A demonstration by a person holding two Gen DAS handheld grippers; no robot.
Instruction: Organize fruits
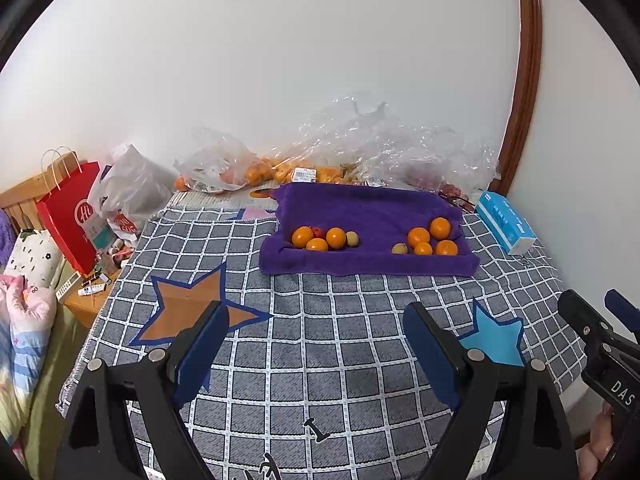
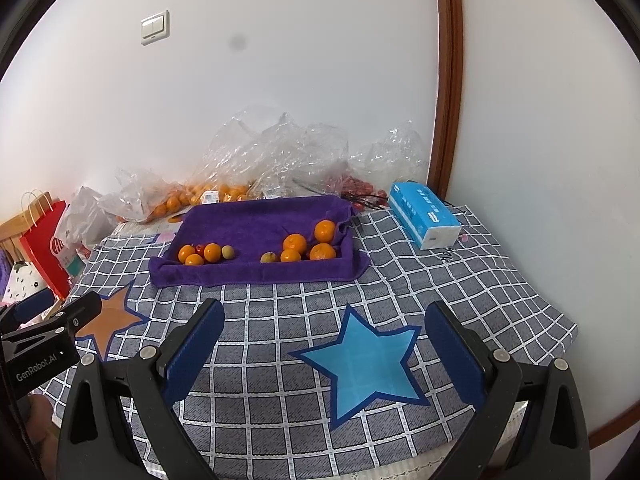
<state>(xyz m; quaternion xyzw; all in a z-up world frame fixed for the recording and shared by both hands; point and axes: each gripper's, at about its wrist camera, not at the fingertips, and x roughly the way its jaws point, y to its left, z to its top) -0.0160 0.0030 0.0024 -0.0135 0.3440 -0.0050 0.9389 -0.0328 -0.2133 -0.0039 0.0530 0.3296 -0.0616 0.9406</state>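
Left gripper (image 1: 316, 344): jaws spread wide, nothing between the pads, held over the checked cloth (image 1: 340, 360) well short of the fruit. Right gripper (image 2: 324, 344): likewise spread and empty, above the blue star (image 2: 360, 360). Each tool shows at the other camera's edge, so the two sit side by side.

From the left gripper, the purple towel tray (image 1: 360, 208) lies at 12 o'clock, its edges turned up into low walls. Contents, two clusters, apart:
- Left cluster (image 1: 324, 238): three oranges, one small red fruit (image 1: 318, 232) tucked behind them, one pale yellow-green fruit (image 1: 352, 239) at the cluster's 3 o'clock.
- Right cluster (image 1: 430, 240): four oranges, with one pale fruit (image 1: 399, 248) at its 9 o'clock.

Beyond the tray, at its 12 o'clock against the wall: clear plastic bags (image 1: 280, 168), holding more oranges; red fruit shows under the plastic further right. Tissue pack (image 1: 506, 222) at the tray's 3 o'clock.

Judgement on step: both kinds are mixed in each cluster, so sorting by type looks incomplete; yet the two groups could also be a finished layout. Cannot settle which. Any pick here would call for a long forward reach and a narrow closure, since the fruits are touching and round, liable to roll on soft towel.
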